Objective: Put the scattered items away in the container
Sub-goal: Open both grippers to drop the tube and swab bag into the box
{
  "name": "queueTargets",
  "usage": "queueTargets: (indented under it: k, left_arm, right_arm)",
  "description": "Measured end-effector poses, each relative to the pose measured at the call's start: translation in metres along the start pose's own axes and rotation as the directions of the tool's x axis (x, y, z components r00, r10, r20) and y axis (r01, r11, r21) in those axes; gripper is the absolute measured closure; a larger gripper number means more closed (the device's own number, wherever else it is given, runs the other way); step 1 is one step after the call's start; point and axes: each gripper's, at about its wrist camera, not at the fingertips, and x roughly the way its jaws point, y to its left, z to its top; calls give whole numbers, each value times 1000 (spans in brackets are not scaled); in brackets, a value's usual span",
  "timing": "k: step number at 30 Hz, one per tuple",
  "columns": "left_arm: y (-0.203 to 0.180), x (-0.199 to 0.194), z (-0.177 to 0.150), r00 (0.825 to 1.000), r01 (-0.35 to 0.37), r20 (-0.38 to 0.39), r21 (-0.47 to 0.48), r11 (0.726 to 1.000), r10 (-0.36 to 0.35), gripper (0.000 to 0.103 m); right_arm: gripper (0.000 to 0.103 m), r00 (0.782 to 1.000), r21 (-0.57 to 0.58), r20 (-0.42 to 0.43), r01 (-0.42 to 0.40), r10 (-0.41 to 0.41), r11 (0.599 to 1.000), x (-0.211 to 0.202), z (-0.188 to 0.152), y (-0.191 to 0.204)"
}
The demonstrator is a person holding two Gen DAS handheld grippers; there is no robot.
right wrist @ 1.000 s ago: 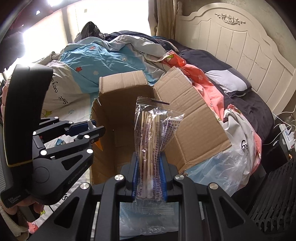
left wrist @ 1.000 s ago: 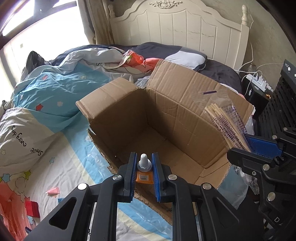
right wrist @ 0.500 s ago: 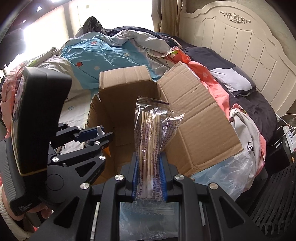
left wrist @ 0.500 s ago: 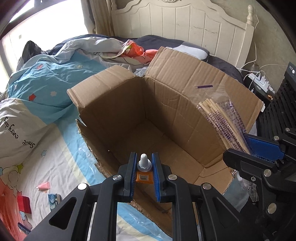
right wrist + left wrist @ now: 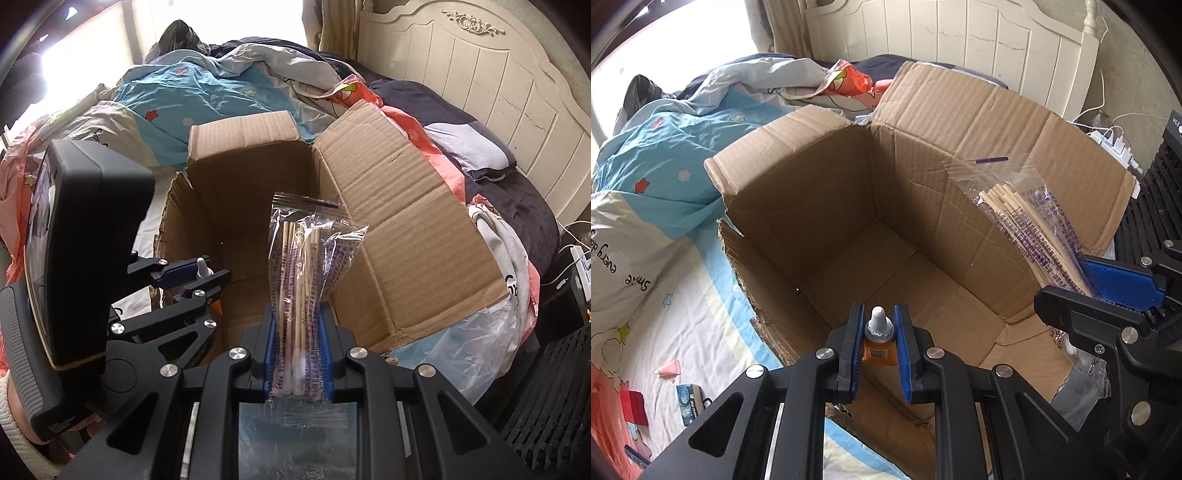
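Both loads hang over the open cardboard box (image 5: pixel 871 206), whose floor looks bare. The left gripper (image 5: pixel 878 345) is clamped on a small orange bottle (image 5: pixel 878 350), nozzle pointing forward above the box's near wall. The right gripper (image 5: pixel 297 354) pinches a clear bag of wooden sticks (image 5: pixel 303 266), long axis upright, near the box's right-hand flap. Either load likely drops inside on release. 2 small packets remain on the bedsheet (image 5: pixel 701 306) left of the box.
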Motion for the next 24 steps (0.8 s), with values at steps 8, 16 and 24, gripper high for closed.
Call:
queueTargets:
  k: [8,16,24]
  left_arm:
    - [4,7,-3,1000,2,-23,-14,1000,-3,87]
    - [5,9,-4,999,2,-35,-4,1000,-2,87]
    - [5,8,-5,999,7,-35,3,1000,-6,85]
  right_arm:
    - [83,1000,-13,-3,-12,12,1000,5,3,7]
    - [83,1000,-10,1,-9,9,1000,8,3,8]
    - [83,1000,-9,5,0,0,1000,7,5,8]
